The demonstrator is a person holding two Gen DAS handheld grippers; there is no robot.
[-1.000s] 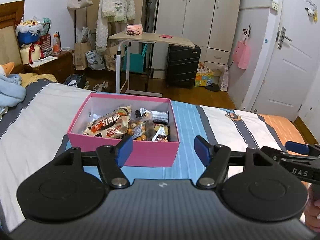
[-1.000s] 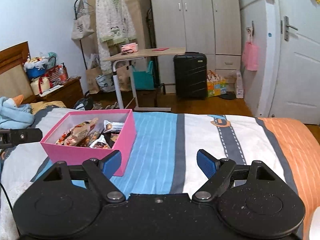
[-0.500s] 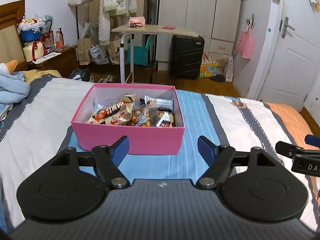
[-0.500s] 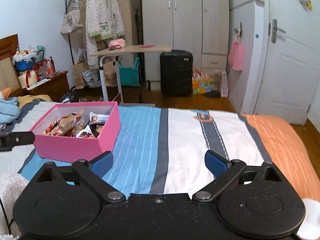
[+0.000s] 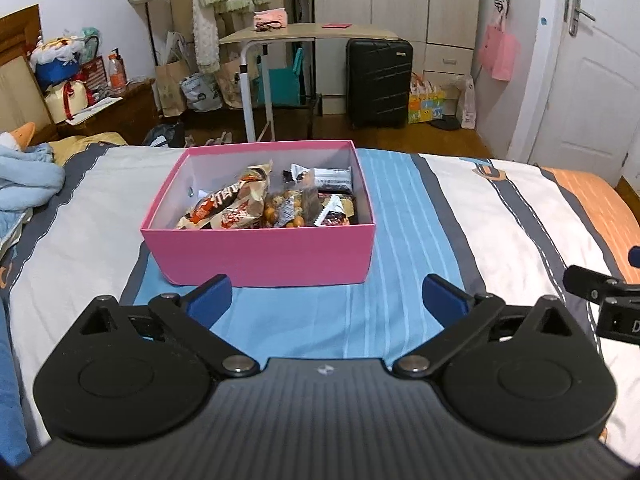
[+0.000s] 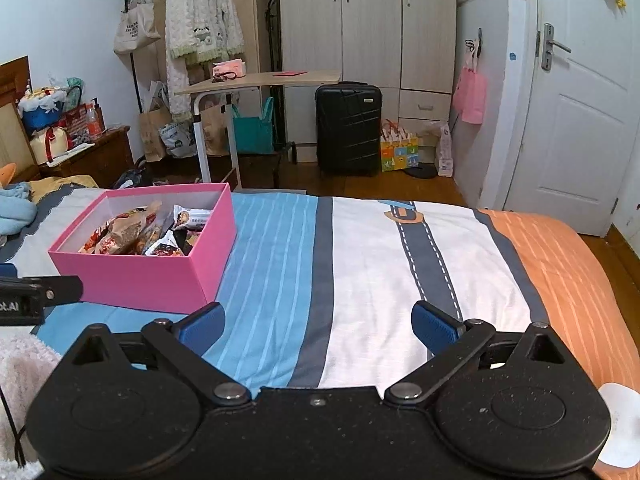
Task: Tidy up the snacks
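A pink box (image 5: 260,256) sits on the striped bedspread, open-topped and filled with wrapped snacks (image 5: 240,204). My left gripper (image 5: 326,294) hovers just in front of the box's near wall; its jaws are opening and nothing is between them. In the right wrist view the same pink box (image 6: 152,280) with its snacks (image 6: 132,236) lies to the left. My right gripper (image 6: 318,322) stands wide open over the bare bedspread, holding nothing. One finger of the other gripper shows at the edge of each view.
The bed (image 6: 400,260) stretches right to an orange part. A blue blanket (image 5: 28,184) lies at the left. Beyond the bed stand a rolling table (image 5: 304,34), a black suitcase (image 5: 378,80), wardrobes and a white door (image 6: 576,120).
Both grippers' jaws have spread wider, the left one most in the last half second. The left view has drawn back, so the box sits more centred and farther off.
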